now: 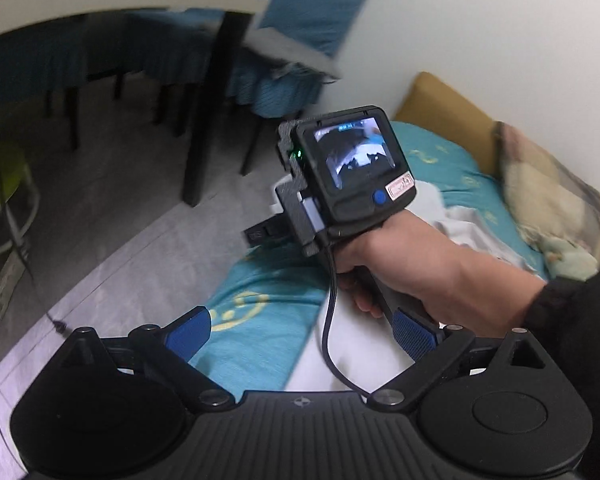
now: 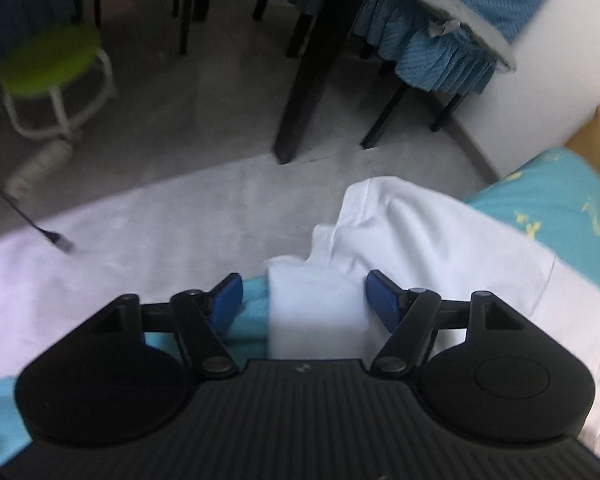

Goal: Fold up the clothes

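Lying across the teal bedsheet [image 2: 548, 216] at the edge of the bed, the white garment [image 2: 428, 236] is the thing to be folded; in the right wrist view it bunches into soft ridges with a hemmed edge raised toward the floor, and a flatter folded part sits directly ahead of the right gripper [image 2: 304, 296]. That gripper's jaws stand apart on either side of this folded part, released, with the cloth between them but neither blue pad visibly pressing on it. The left gripper [image 1: 300, 336] is spread wide and holds nothing, hovering over the sheet and a patch of the white cloth, with the person's right hand [image 1: 384, 264] and its device crossing just in front of it. By its look the fabric is thin, light and limp: it should drape and sag wherever it is not supported, slide easily on the sheet, and crease rather than resist. A sound hold would likely be at the hem or a corner, pinching a single layer and keeping the edge taut between both grippers. Around it, a patterned pillow [image 1: 552, 208] lies at the head of the bed near the wall, a dark table leg [image 2: 320, 60] and blue-skirted chairs [image 2: 440, 56] stand on the grey floor, a green stool [image 2: 52, 64] sits well apart, and a loose black cable [image 2: 28, 216] trails on the floor. The dangling cord of the right device could snag the cloth.
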### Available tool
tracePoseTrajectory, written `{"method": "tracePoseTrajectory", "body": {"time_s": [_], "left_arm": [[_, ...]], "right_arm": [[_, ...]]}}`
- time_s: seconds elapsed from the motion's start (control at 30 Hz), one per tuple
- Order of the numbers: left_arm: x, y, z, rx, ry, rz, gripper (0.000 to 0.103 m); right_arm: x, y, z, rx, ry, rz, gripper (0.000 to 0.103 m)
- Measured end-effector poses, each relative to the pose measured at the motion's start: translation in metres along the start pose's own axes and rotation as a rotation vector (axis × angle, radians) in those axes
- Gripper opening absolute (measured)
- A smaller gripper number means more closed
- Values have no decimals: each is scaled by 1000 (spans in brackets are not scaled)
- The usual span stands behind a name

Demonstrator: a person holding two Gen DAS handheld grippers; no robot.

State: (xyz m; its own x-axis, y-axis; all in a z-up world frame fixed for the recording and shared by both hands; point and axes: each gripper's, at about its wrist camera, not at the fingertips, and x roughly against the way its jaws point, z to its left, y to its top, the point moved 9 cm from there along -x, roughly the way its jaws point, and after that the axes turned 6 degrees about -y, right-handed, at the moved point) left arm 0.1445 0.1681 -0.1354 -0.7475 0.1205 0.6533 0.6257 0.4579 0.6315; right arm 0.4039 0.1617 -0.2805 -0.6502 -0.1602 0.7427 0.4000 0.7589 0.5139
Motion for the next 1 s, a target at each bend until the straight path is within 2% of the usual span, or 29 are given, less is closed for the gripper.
{"method": "tracePoseTrajectory", "body": {"time_s": [0.03, 0.07, 0.1, 0.23, 0.33, 0.47, 0.57, 0.67, 0.73, 0.77, 0.83, 0.87, 0.9, 0.97, 1.0], "left_arm": [[-2, 0, 1, 4, 5, -1, 98], [-3, 0, 1, 5, 10, -4, 98], [-3, 0, 1, 3, 14, -7, 98], [2, 0, 3, -3, 11, -34, 98], [9, 2, 1, -17, 3, -66, 98], [18, -3, -11, -56, -5, -72, 98], [25, -7, -24, -88, -39, -65, 98], [30, -14, -39, -137, -74, -59, 98], [27, -21, -46, -165, -91, -40, 98], [23, -24, -49, -178, -99, -29, 98], [16, -30, -53, -203, -96, -7, 98], [11, -32, -55, -208, -98, 6, 98], [7, -34, -57, -212, -101, 20, 98], [-2, -38, -61, -224, -110, 39, 98], [-6, -40, -64, -229, -114, 49, 98]], "right_arm": [[0, 0, -2, -8, -39, -12, 45], [-1, -1, -5, -15, -79, -24, 18], [5, -1, -10, -39, -106, -54, 11], [55, 1, -47, -205, -176, -246, 9], [110, -9, -90, -346, -288, -393, 9], [183, -60, -164, -567, -503, -496, 9], [213, -130, -221, -772, -654, -459, 9], [214, -211, -265, -973, -702, -340, 9], [200, -258, -279, -1058, -679, -237, 10], [193, -282, -286, -1099, -666, -184, 12], [176, -314, -292, -1186, -575, -116, 15], [167, -323, -292, -1226, -525, -84, 31], [161, -330, -290, -1256, -477, -65, 57], [160, -330, -284, -1264, -406, -92, 85], [165, -328, -280, -1257, -386, -103, 86]]}}
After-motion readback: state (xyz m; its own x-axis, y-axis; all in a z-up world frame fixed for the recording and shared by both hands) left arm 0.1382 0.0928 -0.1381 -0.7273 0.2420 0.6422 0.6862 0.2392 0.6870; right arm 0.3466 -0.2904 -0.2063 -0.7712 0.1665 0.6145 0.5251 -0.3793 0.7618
